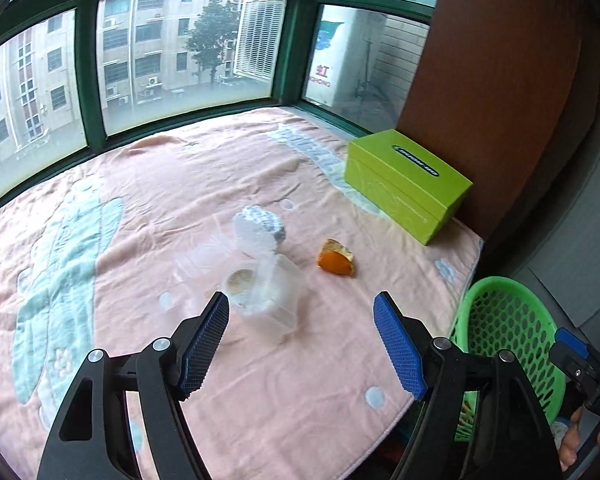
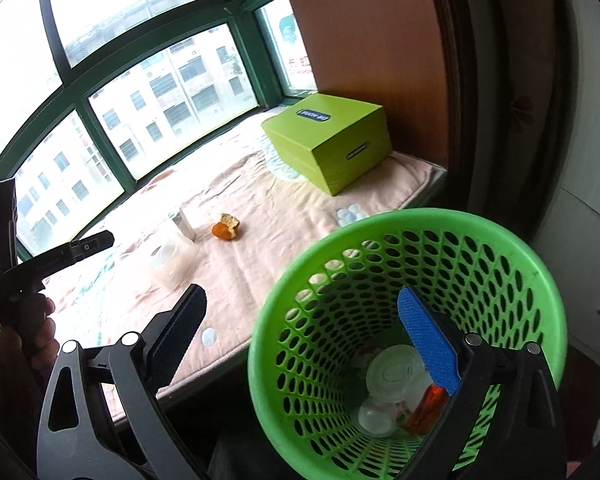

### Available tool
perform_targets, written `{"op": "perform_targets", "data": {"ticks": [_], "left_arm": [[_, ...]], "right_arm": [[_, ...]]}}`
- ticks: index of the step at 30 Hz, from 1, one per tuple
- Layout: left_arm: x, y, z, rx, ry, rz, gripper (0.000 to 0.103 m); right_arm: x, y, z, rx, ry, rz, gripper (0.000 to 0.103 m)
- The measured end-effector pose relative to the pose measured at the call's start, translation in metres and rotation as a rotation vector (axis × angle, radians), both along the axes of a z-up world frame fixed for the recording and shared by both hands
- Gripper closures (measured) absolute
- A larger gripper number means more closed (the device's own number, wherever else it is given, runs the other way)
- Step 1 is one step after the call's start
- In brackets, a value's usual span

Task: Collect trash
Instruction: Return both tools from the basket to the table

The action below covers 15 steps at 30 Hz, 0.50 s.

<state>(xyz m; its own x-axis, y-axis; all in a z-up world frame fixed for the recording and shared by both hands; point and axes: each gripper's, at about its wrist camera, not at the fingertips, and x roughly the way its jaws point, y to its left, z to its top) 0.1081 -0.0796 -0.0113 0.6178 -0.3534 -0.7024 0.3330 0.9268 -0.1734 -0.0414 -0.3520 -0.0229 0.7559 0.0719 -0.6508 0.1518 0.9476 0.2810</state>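
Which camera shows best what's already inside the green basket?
The right wrist view: it looks down into the green basket, showing clear plastic lids and something orange at the bottom. The left wrist view shows only its outer side.

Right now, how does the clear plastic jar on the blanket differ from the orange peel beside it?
The clear plastic jar is see-through and bulky, with its lid flipped open; the orange peel is opaque, bright orange and far smaller. The jar lies just ahead of the open left gripper, the peel further off toward the green box. Both rest on the pink blanket, outside the green basket.
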Motion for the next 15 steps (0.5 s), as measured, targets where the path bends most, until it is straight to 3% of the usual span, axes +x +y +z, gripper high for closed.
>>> {"op": "perform_targets", "data": {"ticks": [15], "left_arm": [[0.017,0.096,-0.011,-0.021,0.030,0.194,0.031]], "right_arm": [[0.106,0.105,-0.019,0.109,0.081,0.243,0.008]]}}
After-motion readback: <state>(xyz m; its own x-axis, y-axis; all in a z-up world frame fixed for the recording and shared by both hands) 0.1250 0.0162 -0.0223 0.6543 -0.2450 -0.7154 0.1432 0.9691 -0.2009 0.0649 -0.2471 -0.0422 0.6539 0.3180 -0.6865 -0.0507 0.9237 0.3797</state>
